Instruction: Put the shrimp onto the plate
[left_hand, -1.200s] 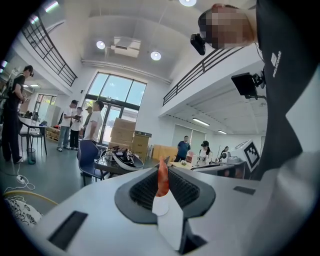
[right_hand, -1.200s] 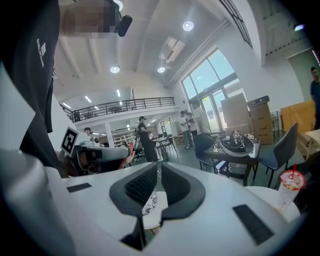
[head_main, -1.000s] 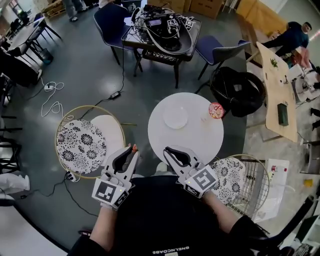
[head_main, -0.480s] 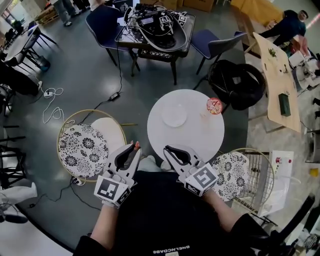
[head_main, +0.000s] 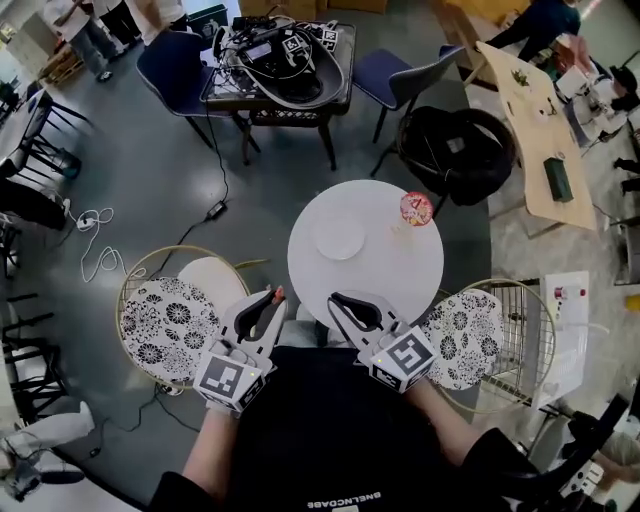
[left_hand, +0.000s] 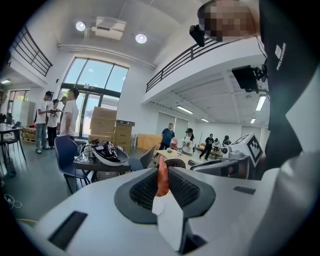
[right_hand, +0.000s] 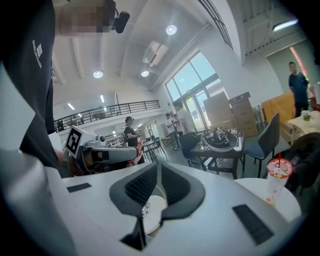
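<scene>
Short and left of the plate (head_main: 339, 240), clamps the shrimp (left_hand: 162, 176) upright in the left gripper (head_main: 266, 303); holds the nearer right gripper (head_main: 345, 303) closed, empty.

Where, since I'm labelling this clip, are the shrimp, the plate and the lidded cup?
shrimp (left_hand: 162, 176): left gripper view, middle of its orange body.
plate (head_main: 340, 241): head view, its bare centre.
cup (head_main: 416, 209): head view, its red-patterned lid.

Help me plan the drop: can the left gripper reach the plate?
Probably yes: the left gripper, shut on the shrimp, is beside the table, and bare tabletop lies between it and the plate.
</scene>
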